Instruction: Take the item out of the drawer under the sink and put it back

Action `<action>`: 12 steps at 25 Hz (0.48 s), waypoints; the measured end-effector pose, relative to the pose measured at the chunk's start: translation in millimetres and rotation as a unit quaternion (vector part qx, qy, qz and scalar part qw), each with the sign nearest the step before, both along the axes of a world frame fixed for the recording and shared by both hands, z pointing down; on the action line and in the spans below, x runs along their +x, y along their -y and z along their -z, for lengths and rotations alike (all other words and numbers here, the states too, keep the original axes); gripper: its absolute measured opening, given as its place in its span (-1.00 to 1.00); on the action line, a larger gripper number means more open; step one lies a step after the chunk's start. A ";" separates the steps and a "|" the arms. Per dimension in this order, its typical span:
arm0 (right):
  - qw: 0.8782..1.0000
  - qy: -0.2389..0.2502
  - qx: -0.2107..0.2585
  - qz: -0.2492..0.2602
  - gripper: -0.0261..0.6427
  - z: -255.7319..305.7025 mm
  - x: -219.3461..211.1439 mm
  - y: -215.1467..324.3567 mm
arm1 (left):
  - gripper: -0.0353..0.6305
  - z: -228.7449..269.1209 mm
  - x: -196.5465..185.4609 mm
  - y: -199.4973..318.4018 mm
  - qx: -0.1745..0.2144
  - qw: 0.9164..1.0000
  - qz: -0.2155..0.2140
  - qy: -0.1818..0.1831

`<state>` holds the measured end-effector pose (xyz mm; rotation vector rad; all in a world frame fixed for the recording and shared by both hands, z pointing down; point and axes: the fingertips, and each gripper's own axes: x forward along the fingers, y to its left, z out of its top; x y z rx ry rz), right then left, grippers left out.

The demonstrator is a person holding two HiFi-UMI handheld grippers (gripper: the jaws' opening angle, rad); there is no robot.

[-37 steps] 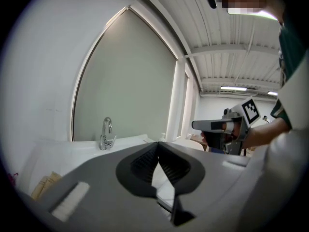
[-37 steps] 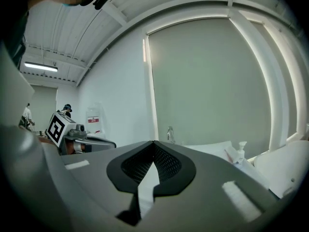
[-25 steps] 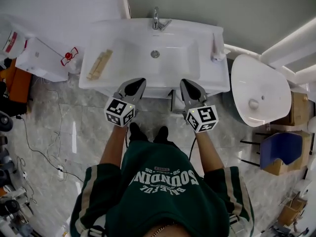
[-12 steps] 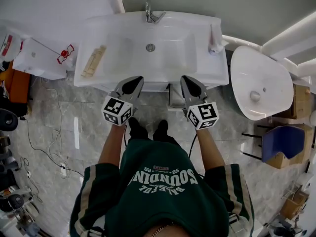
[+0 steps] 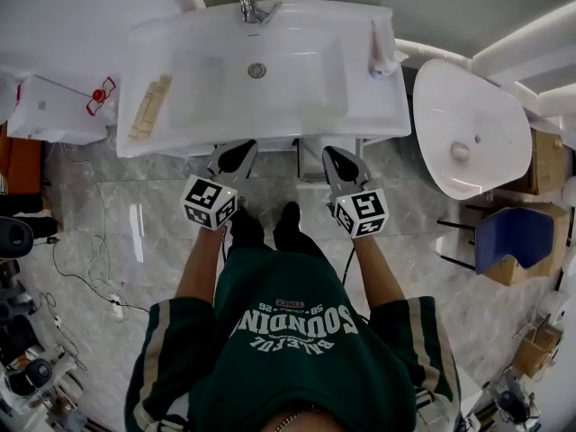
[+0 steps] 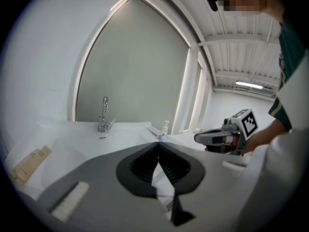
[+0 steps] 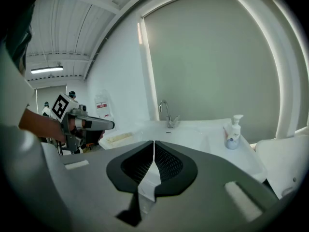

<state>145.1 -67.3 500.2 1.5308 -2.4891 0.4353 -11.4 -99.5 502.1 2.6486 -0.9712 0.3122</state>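
Head view: steeply down over sink (image 5: 270, 120). Gripper views: close, front-on, sharing sink.

There were two hand-held grippers (image 5: 245, 148) (image 5: 331, 154), two sinks (image 5: 389, 106) (image 5: 490, 165), one tap (image 5: 252, 7), one soap bottle (image 5: 382, 52) and one wooden piece (image 5: 150, 108).

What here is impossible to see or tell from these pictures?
- The drawer and the item in it: in the head view they are hidden under the sink; both gripper views look above it.
- The pale wooden thing on the sink's left side: too small in every view to identify.
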 end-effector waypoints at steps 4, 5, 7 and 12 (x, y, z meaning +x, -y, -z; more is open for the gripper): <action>0.998 -0.031 -0.049 0.011 -0.90 -44.4 10.2 -13.3 | -0.74 -4.3 7.5 -2.5 -0.005 1.000 -0.002 0.001; 0.997 -0.043 -0.064 0.016 -0.89 -58.8 13.7 -15.9 | -0.74 -5.1 9.4 -3.6 -0.005 1.000 -0.002 0.002; 0.993 -0.065 -0.094 0.028 -0.82 -89.2 19.2 -18.4 | -0.74 -7.6 11.5 -5.1 -0.007 1.000 0.000 0.005; 0.977 -0.115 -0.166 0.065 -0.68 -170.9 23.9 -16.8 | -0.74 -18.0 7.9 -10.9 -0.018 1.000 0.012 0.009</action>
